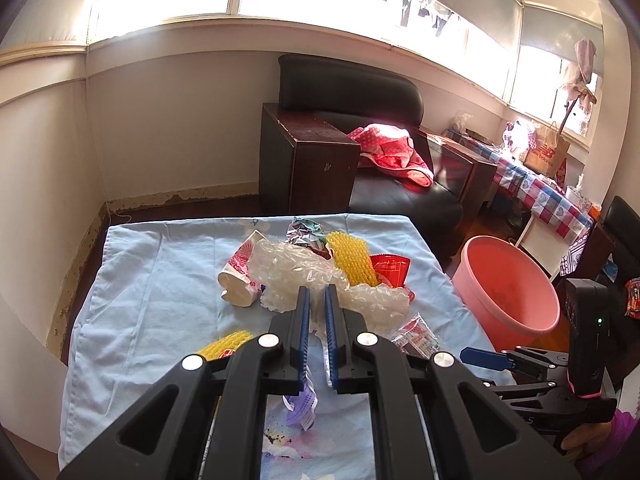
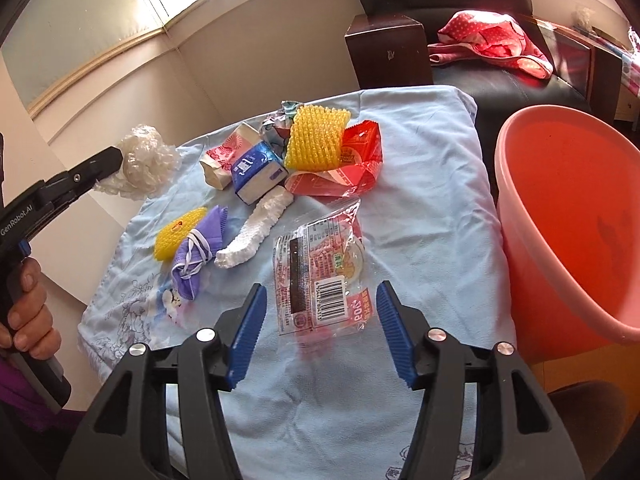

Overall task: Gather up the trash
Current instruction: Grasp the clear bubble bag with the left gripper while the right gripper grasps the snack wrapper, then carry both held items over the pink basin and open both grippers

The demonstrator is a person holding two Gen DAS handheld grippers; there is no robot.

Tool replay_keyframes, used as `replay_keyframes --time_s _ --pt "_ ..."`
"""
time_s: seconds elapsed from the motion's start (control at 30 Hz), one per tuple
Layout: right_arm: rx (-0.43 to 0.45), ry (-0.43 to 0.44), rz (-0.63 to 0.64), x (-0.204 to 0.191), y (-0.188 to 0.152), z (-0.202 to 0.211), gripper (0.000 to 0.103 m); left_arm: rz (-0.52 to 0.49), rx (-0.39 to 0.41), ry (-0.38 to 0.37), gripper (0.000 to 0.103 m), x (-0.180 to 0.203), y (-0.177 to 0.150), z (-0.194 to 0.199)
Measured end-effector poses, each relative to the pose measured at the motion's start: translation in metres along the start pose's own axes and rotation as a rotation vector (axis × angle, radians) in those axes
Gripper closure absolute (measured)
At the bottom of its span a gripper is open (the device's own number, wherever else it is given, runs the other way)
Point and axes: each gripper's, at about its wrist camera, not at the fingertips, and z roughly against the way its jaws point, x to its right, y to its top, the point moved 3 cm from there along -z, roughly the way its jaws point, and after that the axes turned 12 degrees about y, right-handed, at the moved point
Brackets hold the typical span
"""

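Note:
My left gripper [image 1: 317,294] is shut on a crumpled clear plastic wrap [image 1: 304,268] and holds it above the table; from the right wrist view the wrap [image 2: 144,162] hangs at its tip, off the table's left side. My right gripper [image 2: 320,294] is open, low over a clear snack wrapper with a barcode [image 2: 320,276]. On the blue cloth [image 2: 432,208] lie a yellow foam net [image 2: 316,138], a red wrapper [image 2: 356,160], a blue tissue pack [image 2: 258,172], a paper cup [image 2: 224,158], a white foam net [image 2: 260,228], a purple mask [image 2: 200,248] and a small yellow net [image 2: 178,236].
A pink plastic basin [image 2: 568,216] stands just right of the table, below its edge; it also shows in the left wrist view [image 1: 508,284]. A black sofa [image 1: 360,92] with a red cloth and a dark wooden side table [image 1: 308,160] stand behind the table.

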Motion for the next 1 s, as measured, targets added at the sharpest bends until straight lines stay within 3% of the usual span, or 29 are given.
replay_keyframes --time_s 0.23,0.3,0.47,0.73,1.0 --pt "-0.053 -0.012 0.029 -0.002 -0.010 -0.017 0.046 0.002 -0.014 -0.013 0.096 -0.001 0.000 -0.005" --pt "-0.045 -0.015 0.018 0.001 -0.009 -0.016 0.060 -0.003 -0.013 -0.015 0.096 0.001 0.000 -0.004" --pt "-0.004 -0.008 -0.005 0.009 -0.005 -0.005 0.066 -0.010 -0.006 -0.024 0.096 0.007 0.002 -0.004" --pt "0.157 -0.019 0.020 0.008 0.016 0.041 0.066 -0.050 0.030 -0.068 0.096 0.032 0.016 0.000" --pt "0.286 -0.124 -0.017 0.038 0.029 0.090 0.066 -0.105 0.065 -0.149 0.096 0.081 0.031 0.000"
